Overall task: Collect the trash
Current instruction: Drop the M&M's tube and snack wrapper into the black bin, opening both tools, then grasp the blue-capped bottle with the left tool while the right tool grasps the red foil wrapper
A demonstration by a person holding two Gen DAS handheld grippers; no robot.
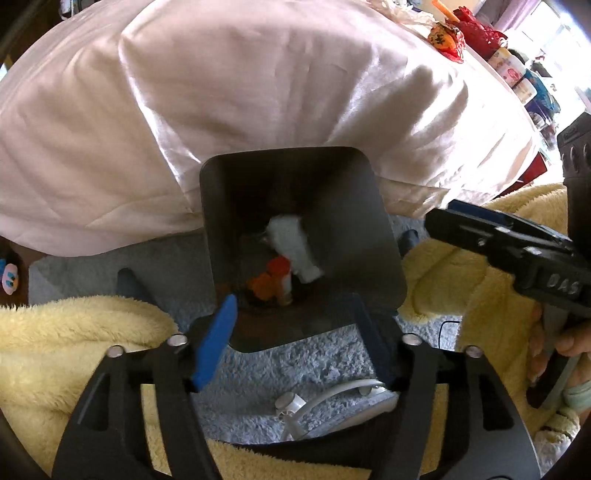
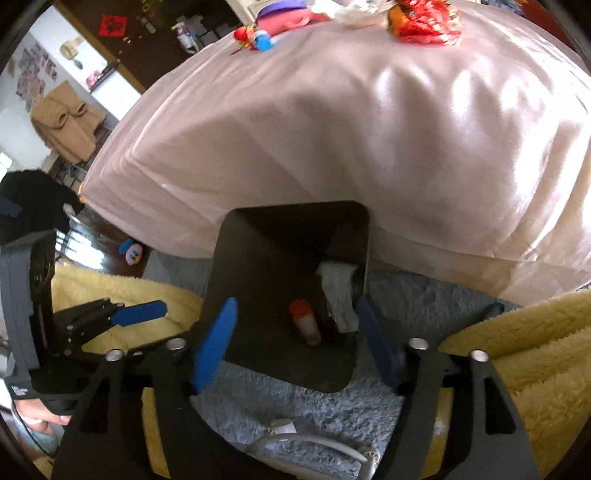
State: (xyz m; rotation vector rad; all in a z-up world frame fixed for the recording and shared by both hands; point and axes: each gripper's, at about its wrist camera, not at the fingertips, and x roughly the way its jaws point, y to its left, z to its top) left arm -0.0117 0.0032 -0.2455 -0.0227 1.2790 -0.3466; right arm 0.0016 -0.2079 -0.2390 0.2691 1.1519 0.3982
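Two grippers hang over the dark bin (image 1: 301, 243), and I read both as empty: my left gripper (image 1: 295, 343) has its blue pads spread wide with nothing between them, and my right gripper (image 2: 295, 343) is spread the same way just above the bin's near rim. Inside the bin lie a crumpled white tissue (image 1: 291, 247), an orange-capped bottle (image 2: 304, 321) and some orange scraps (image 1: 267, 282), so I judge one drop is done and the step in hand is fetching the next piece. Beyond the bin, up on the bed (image 2: 332, 129), sit a red and orange wrapper (image 2: 424, 18) and other small clutter; whether they count as trash I cannot tell. My next move would call for lifting one gripper clear of the bin and carrying it up past the bed edge. On the right gripper's body, seen beside the bin from the left wrist, I read raised letters "DAS"; other labels are too blurred
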